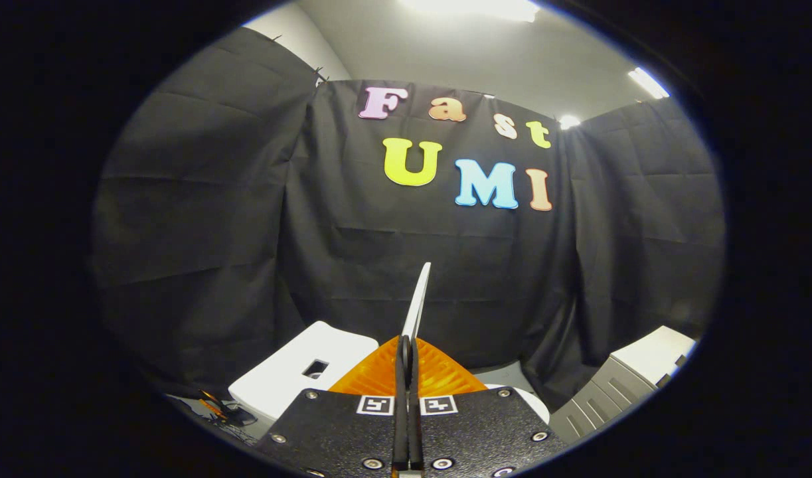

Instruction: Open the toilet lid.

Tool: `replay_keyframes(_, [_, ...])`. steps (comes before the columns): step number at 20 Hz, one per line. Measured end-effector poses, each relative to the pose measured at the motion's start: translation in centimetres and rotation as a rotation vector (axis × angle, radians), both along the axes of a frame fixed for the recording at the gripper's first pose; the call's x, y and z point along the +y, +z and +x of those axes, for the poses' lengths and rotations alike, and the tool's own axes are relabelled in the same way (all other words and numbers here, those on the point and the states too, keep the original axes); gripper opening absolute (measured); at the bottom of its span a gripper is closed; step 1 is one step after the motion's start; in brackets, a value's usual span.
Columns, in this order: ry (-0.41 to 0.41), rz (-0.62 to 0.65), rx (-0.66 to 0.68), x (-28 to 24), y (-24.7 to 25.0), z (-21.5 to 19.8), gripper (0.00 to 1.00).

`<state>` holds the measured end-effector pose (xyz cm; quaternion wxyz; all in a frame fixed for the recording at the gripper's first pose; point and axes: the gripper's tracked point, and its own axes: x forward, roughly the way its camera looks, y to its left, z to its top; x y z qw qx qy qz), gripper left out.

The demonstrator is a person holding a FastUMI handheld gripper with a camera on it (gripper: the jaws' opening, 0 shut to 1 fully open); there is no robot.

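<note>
Two orange ribbed fingers [379, 378] of the tongs [406, 345] are seen pressed close together, with a thin white panel caught edge-on between them. This panel is taken to be the toilet lid [417, 302]; it rises from between the fingertips and leans slightly to the right, its upper end set against the black cloth wall [200, 219] beyond. Both fingers are pressed against the lid, one on each face, so the tongs are clamped on it. Black plates [332, 431] with small square markers are seen at the base of the fingers, near the camera.

To the left of the fingers and a little beyond them, a white block with a small rectangular opening [299, 375] is seen; whether it is the toilet's tank cannot be told. A curved white edge [528, 401] shows just to the right of the fingers, partly hidden by the right plate. Farther right, a grey cabinet with a pale top [618, 385] stands against the cloth. Some dark and orange cables [223, 411] lie low on the left. Ceiling lights [648, 83] are seen above the cloth.
</note>
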<state>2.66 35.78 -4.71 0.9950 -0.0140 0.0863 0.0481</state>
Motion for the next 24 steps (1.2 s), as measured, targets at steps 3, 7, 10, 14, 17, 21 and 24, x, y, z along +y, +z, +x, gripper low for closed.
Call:
replay_keyframes(3, [0.03, -0.038, -0.003, 2.5, 0.1, 0.3, 0.0])
replay_keyframes(7, [0.045, -0.163, -0.006, 5.0, -0.1, 0.2, 0.0])
replay_keyframes(10, [0.093, -0.192, -0.008, 7.8, -0.4, 0.4, 0.0])
replay_keyframes(14, [0.1, -0.212, -0.007, 9.6, -0.7, 0.3, 0.0])
replay_keyframes(17, [0.11, -0.218, -0.003, 10.9, -1.0, 0.6, 0.0])
replay_keyframes(21, [0.119, -0.243, -0.005, 11.6, -1.1, 0.5, 0.0])
replay_keyframes(24, [0.125, -0.234, -0.001, 11.8, -1.5, 0.7, 0.0])
